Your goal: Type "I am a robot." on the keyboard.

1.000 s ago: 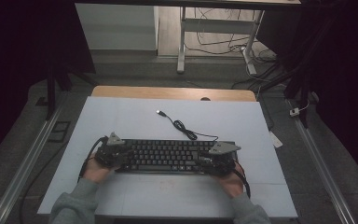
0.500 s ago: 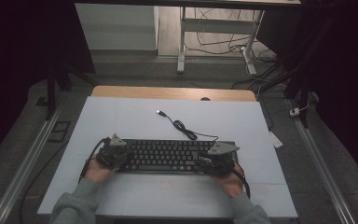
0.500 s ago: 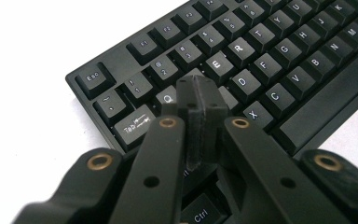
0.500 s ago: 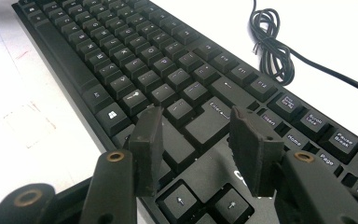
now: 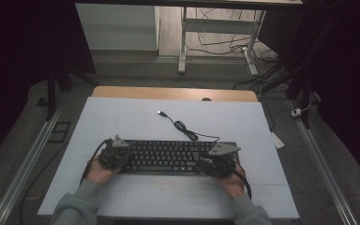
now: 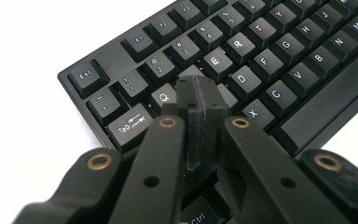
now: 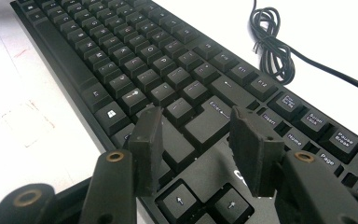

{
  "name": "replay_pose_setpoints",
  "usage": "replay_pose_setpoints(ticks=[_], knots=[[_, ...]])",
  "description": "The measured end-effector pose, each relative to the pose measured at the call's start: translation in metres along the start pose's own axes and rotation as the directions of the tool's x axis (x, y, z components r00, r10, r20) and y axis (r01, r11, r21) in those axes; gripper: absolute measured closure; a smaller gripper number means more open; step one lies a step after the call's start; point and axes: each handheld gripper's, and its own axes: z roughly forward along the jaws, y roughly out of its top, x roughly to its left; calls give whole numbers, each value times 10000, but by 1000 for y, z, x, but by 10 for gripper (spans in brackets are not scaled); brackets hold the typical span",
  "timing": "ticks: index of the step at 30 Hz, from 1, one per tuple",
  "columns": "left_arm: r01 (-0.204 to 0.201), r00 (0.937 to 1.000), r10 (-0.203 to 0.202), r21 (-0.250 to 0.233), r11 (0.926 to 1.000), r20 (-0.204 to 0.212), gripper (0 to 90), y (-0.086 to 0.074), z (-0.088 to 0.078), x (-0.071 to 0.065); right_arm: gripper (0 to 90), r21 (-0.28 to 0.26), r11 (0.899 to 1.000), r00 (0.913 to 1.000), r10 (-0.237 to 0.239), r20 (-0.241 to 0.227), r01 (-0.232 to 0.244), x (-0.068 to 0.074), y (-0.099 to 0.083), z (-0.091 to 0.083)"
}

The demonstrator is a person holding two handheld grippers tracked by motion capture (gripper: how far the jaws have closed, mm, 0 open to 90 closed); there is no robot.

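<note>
Lower left of the high view: left gripper (image 5: 117,157) over the keyboard's (image 5: 168,157) left end, fingers (image 6: 200,116) pressed together, nothing between. Centre: black keyboard flat on the white worktop (image 5: 122,117), cable (image 5: 183,127) coiled behind. Lower right: right gripper (image 5: 218,164) above the right end, fingers (image 7: 149,144) wide apart, holding nothing.
</note>
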Motion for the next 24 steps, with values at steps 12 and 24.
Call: replay_pose_setpoints(ticks=[12, 24], knots=[[-27, 10000, 28, 45, 10000, -57, 893, -1, 3, -1, 547, 1, 10000, 10000, 2, 37, -2, 0, 0, 0], [334, 9994, -326, -958, 9948, 90, 866, 2, -15, 1, 546, 12, 10000, 9999, 39, 114, -39, -1, 0, -1]])
